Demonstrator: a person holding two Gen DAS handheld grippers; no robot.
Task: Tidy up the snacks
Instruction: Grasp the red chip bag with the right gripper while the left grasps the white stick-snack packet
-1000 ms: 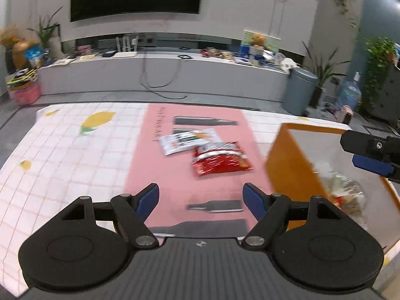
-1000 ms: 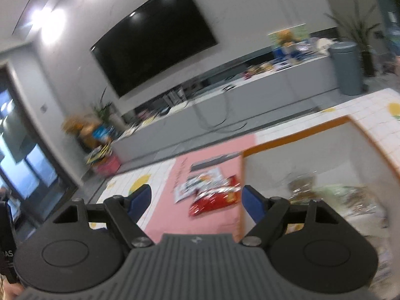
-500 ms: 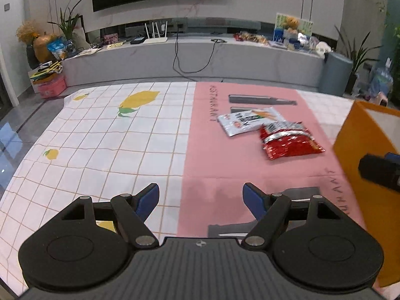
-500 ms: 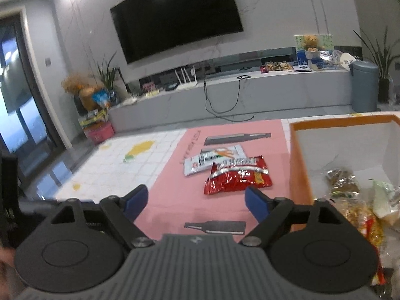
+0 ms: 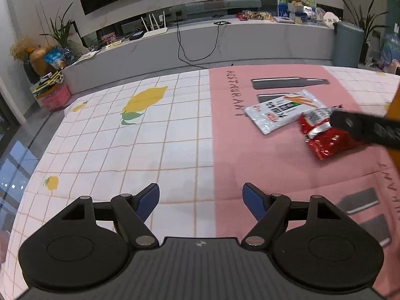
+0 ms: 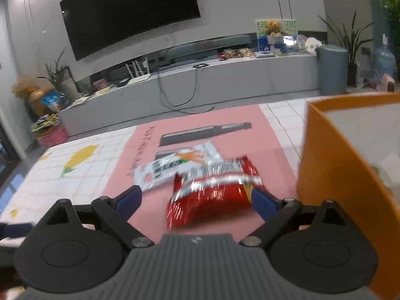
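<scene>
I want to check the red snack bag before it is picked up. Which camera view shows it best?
The right wrist view: the red snack bag lies whole and close, between the open right tool's fingers, though blurred. In the left wrist view, the bag is smaller and that tool's dark finger covers part of it.

The orange box point(image 6: 332, 175) runs off the right edge, its contents blurred beyond telling.
</scene>
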